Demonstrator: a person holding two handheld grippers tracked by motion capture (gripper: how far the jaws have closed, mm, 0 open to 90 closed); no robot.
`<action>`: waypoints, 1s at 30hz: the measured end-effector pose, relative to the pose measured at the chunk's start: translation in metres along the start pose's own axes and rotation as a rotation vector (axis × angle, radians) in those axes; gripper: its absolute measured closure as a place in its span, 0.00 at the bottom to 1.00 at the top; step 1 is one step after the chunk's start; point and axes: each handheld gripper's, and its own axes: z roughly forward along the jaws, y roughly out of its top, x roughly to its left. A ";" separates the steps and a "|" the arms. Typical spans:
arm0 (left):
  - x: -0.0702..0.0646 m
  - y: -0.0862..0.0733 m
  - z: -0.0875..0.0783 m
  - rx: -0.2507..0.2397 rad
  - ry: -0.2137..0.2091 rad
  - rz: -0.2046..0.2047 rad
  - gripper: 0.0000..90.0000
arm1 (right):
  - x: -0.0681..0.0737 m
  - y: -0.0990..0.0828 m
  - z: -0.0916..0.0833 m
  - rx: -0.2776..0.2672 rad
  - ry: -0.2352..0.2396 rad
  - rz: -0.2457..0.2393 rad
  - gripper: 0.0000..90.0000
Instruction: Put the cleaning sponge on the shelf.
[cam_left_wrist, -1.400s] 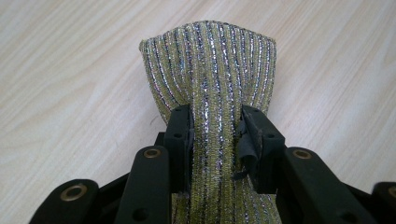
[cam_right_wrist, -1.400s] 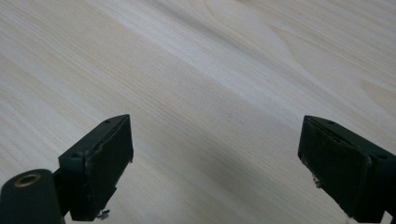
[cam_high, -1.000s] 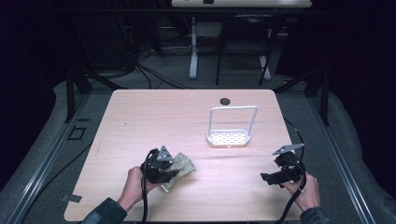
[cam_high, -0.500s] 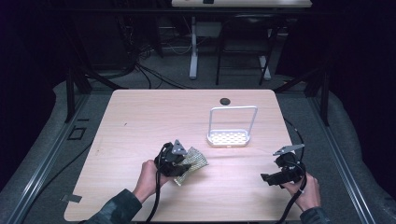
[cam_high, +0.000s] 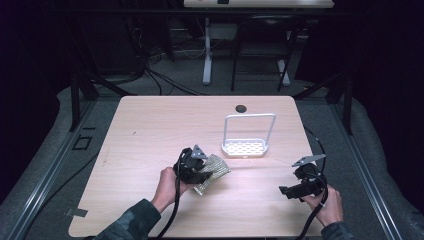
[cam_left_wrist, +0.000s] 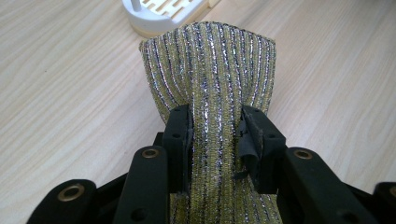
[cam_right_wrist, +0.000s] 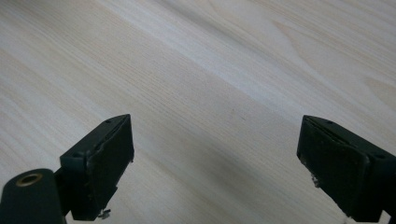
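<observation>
Dark room, pale wooden table (cam_high: 150, 130), cabled floor (cam_high: 165, 80)

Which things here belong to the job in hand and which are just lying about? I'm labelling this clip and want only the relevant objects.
In the job:
- glittery striped sponge cloth, pinched in the left gripper
- white rack, just ahead of the cloth

Lying about:
- small black disc near the table's far edge
- right gripper, open over bare wood, holding nothing

Your black two-jaw left gripper (cam_left_wrist: 212, 135) has brass-ringed screw holes; a dark mottled sleeve (cam_high: 131, 222) covers your left forearm, black cable trailing.
</observation>
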 end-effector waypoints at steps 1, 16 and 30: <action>-0.001 0.001 0.001 -0.004 0.002 -0.002 0.73 | 0.000 0.000 0.000 -0.001 0.001 0.000 0.11; -0.011 0.027 0.015 -0.038 -0.008 -0.018 0.72 | 0.001 0.001 0.001 0.010 0.004 -0.001 0.11; -0.015 0.054 0.040 -0.059 0.018 -0.036 0.72 | 0.001 0.001 0.001 0.020 0.008 -0.010 0.11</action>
